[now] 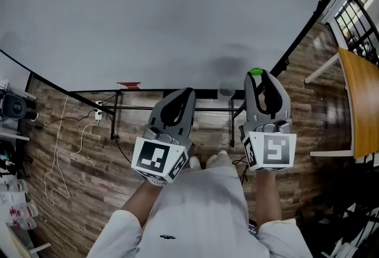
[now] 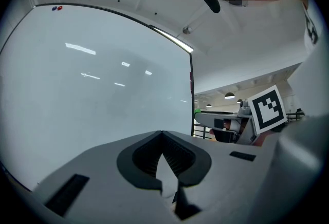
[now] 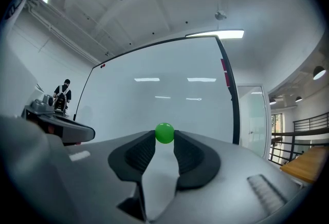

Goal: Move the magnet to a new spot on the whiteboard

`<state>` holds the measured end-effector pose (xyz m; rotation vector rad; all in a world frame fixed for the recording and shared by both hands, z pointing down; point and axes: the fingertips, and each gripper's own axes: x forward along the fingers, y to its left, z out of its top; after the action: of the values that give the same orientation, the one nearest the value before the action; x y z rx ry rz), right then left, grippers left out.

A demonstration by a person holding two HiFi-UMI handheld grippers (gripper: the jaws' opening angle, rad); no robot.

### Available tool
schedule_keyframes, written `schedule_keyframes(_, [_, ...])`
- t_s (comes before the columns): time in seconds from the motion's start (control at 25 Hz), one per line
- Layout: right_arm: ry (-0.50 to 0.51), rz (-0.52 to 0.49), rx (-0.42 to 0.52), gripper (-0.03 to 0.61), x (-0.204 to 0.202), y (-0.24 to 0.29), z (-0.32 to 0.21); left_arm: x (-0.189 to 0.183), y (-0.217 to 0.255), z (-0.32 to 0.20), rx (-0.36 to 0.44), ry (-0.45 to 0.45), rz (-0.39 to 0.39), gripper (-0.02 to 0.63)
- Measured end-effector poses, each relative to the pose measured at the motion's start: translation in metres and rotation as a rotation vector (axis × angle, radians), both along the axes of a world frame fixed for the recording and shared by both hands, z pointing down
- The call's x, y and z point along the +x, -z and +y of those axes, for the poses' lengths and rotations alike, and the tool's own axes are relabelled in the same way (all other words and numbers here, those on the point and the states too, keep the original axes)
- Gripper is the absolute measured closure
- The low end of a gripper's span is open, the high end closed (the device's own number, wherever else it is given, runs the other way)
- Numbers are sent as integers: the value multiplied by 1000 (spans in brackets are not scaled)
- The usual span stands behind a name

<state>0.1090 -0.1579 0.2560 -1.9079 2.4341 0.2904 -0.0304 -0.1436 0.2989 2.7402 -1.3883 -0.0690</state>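
Note:
The whiteboard point(image 1: 177, 14) fills the space ahead of me; it also shows in the left gripper view point(image 2: 92, 89) and the right gripper view point(image 3: 169, 94). A small green ball-shaped magnet point(image 1: 256, 71) sits at the tips of my right gripper point(image 1: 256, 75). In the right gripper view the magnet point(image 3: 164, 133) is pinched between the two pads of the gripper point(image 3: 164, 136), a little short of the board. My left gripper point(image 1: 188, 92) hangs beside it to the left, its jaws point(image 2: 162, 134) closed together with nothing in them.
Two small magnets point(image 2: 56, 8) stick near the board's top left corner. A red item point(image 1: 128, 84) lies on the board's bottom ledge. A power strip with a white cable point(image 1: 98, 113) lies on the wood floor. A wooden table point(image 1: 361, 97) stands at right. A person point(image 3: 62, 92) stands far left.

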Motion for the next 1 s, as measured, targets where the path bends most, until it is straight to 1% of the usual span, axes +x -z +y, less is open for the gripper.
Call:
schedule_keyframes(0.2, [-18, 0, 8, 456, 23, 11, -18, 19, 10, -16, 12, -7, 8, 607])
schedule_keyframes(0.44, [-10, 14, 15, 456, 44, 22, -40, 42, 22, -36, 20, -9, 13, 607])
schedule_keyframes(0.64, [-13, 9, 25, 456, 60, 35, -59, 59, 35, -53, 37, -11, 9, 607])
schedule_keyframes(0.72, [-22, -10, 21, 456, 67, 34, -65, 64, 40, -58, 44, -14, 5, 607])
schedule_keyframes(0.88, [-36, -24, 30, 456, 76, 37, -76, 72, 45, -66, 54, -18, 1, 607])
schedule_keyframes(1.0, [-33, 3, 49, 456, 72, 57, -84, 76, 45, -72, 59, -21, 4, 607])
